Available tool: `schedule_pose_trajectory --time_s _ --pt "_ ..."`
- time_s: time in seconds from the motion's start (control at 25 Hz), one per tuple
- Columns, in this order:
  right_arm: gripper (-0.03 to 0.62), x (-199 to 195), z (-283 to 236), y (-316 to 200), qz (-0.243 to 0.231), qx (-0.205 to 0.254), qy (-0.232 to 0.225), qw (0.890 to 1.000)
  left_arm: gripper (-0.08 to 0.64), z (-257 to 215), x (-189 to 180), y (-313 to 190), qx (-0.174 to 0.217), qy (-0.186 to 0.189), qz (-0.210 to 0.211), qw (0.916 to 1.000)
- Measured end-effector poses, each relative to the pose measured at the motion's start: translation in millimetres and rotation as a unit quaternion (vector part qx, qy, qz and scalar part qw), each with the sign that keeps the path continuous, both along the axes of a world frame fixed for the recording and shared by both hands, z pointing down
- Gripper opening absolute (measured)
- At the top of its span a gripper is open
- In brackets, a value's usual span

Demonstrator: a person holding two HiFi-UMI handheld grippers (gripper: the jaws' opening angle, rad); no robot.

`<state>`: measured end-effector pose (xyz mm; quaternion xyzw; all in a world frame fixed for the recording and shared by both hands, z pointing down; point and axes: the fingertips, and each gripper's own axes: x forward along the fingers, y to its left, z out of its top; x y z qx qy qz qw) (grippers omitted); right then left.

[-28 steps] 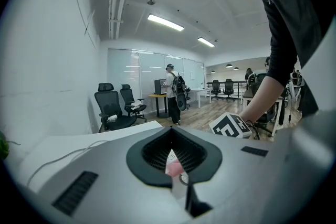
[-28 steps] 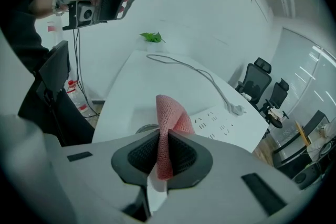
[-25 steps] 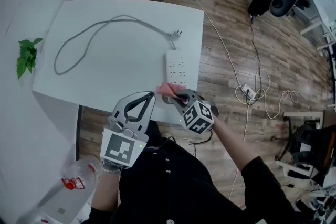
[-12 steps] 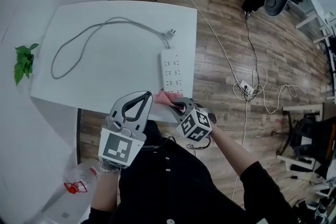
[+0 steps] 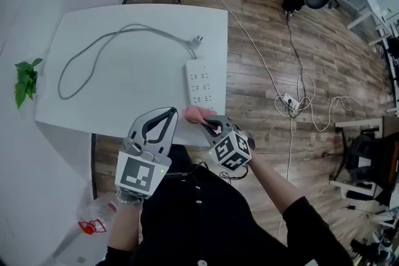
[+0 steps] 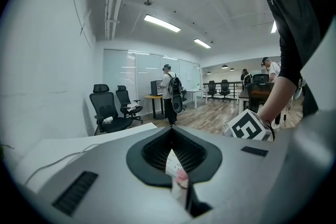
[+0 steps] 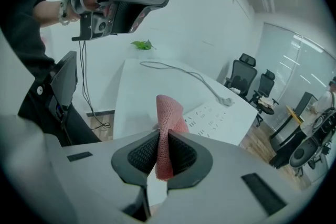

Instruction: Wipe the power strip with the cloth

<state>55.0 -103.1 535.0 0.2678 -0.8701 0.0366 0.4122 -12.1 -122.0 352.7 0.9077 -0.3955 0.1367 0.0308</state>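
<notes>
The white table (image 5: pixel 118 81) lies ahead of both claws. The power strip (image 5: pixel 197 81) sits just beyond your right gripper (image 5: pixel 206 121), whose jaws are clamped on the pink cloth (image 5: pixel 194 113). Just left of it, your left gripper (image 5: pixel 172 111) is closed and empty.

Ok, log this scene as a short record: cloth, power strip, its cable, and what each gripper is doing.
cloth: pink, pinched upright in the right gripper jaws
power strip: white, flat on the table near its right edge
cable: loops left across the table, plug lying loose
right gripper: shut on the cloth, at the strip's near end; contact unclear
left gripper: jaws together, holding nothing, beside the right one
</notes>
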Motion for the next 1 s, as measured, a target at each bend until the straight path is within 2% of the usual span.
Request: schedule_pose_trajectory --time_s 0.24,0.48,0.72,1.0 --pt "0.057 13.8 -31.8 -19.1 0.079 0.036 -0.039 0.995 0.011 1.4 2.7 -3.0 0.023 -0.009 0.02 0.9995" --pt "0.057 27.6 -72.3 -28.1 0.155 0.053 -0.104 0.981 0.011 -4.1 8.5 -3.3 0.035 -0.012 0.039 0.9986" --pt "0.057 38.4 -107.4 -28.9 0.19 0.078 -0.138 0.969 0.011 -10.7 9.2 -11.2 0.054 -0.016 0.042 0.9975" --pt "0.057 52.9 -133.1 -24.1 0.223 0.095 -0.163 0.956 0.011 -19.3 8.1 -15.7 0.027 -0.004 0.013 0.9995"
